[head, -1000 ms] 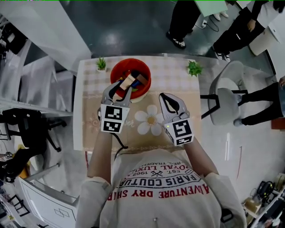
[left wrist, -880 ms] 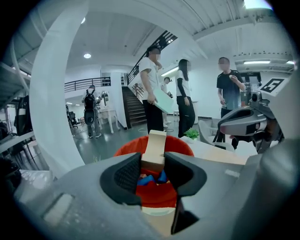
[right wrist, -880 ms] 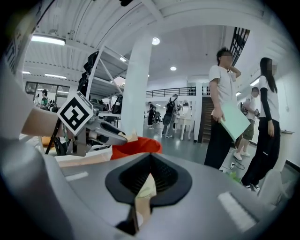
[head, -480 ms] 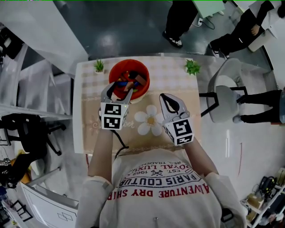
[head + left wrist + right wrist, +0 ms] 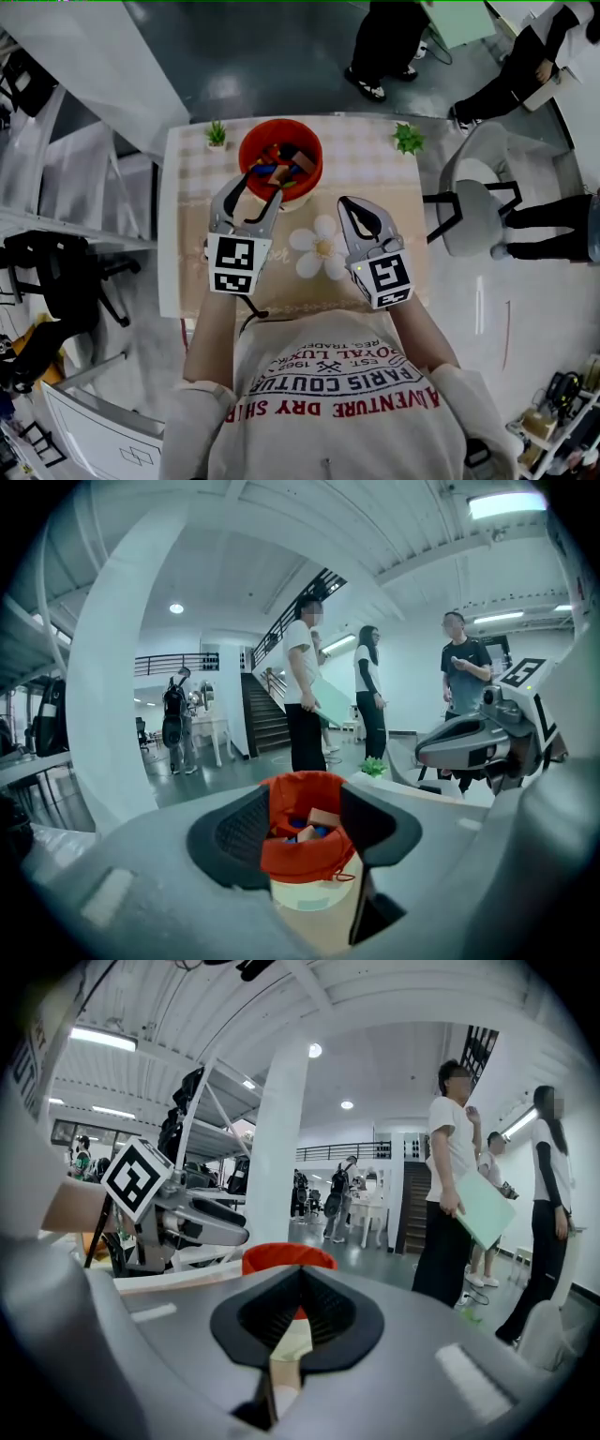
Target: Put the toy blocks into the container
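Two grippers, head view: the left gripper (image 5: 262, 187) sits right at the near rim of the red container (image 5: 251, 145). The right gripper (image 5: 346, 202) is parked to the right over the table (image 5: 375, 164), apart from it.
Toy blocks, head view: the toy blocks (image 5: 281, 169) are piled inside the container, on the far-left part of the table. I can't spot any loose ones.
Left fingers, head view: fairly wide and they've just been opening, with nothing pinched. My guess is it's that close to the rim because that's the letting-go spot.
Surroundings, head view: a flower mat (image 5: 319, 248) lies near, between the grippers. There are potted plants (image 5: 217, 134) at the far corners, a chair (image 5: 473, 216) to the right, and people (image 5: 384, 42) beyond the far edge.
Left gripper view: the container (image 5: 305, 860) shows through the gap between the fingers (image 5: 234, 832), lying farther off with blocks (image 5: 319, 819) poking up inside. The other gripper (image 5: 441, 752) is off to the right.
Right gripper view: its fingers (image 5: 328, 1312) are closed together on nothing, so I'd say it's just waiting out of the way. The container rim (image 5: 281, 1257) peeks over them, and a white pillar (image 5: 281, 1166) stands far behind.
In the way: pretty much nothing. The plants and mat sit clear of the container.
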`<state>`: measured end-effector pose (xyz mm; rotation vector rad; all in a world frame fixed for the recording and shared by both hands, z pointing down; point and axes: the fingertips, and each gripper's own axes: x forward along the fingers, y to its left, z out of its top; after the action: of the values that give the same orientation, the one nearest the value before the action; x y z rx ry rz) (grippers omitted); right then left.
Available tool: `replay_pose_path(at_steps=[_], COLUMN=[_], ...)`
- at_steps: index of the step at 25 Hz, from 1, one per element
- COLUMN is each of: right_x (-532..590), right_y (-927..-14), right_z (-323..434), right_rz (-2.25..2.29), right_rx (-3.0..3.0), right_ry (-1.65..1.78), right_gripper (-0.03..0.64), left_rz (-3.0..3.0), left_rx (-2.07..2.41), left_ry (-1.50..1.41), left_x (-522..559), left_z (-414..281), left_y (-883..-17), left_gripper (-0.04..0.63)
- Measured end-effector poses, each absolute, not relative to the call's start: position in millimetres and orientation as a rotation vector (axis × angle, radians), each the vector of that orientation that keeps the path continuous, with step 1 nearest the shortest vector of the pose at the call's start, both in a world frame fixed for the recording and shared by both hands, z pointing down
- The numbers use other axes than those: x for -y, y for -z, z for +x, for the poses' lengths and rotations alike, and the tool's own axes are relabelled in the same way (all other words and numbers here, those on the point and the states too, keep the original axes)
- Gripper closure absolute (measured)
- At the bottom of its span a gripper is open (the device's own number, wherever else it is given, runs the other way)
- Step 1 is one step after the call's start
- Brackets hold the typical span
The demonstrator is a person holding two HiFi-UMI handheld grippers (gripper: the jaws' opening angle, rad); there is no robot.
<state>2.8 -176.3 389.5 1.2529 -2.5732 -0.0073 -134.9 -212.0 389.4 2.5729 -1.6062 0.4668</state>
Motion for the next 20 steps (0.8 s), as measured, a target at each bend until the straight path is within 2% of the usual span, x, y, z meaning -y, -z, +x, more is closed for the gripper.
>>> replay_pose_path(at_steps=[7,20], right_x=[161.6,144.1], right_y=[-348.7,-330.8], right_z=[-13.6,-40.5], right_rz=[1.273,1.258], right_rx=[2.661,2.716], right_ry=[0.118,0.204], right_gripper=[0.617,0.617], left_rz=[2.617,2.656], left_rx=[1.648,1.592], left_ry=[-0.281,-0.118], left_x=[180.2,142.9], left_z=[-156.4,-189.4], left_y=[-352.2,-339.6], left_gripper=[0.589,0.589])
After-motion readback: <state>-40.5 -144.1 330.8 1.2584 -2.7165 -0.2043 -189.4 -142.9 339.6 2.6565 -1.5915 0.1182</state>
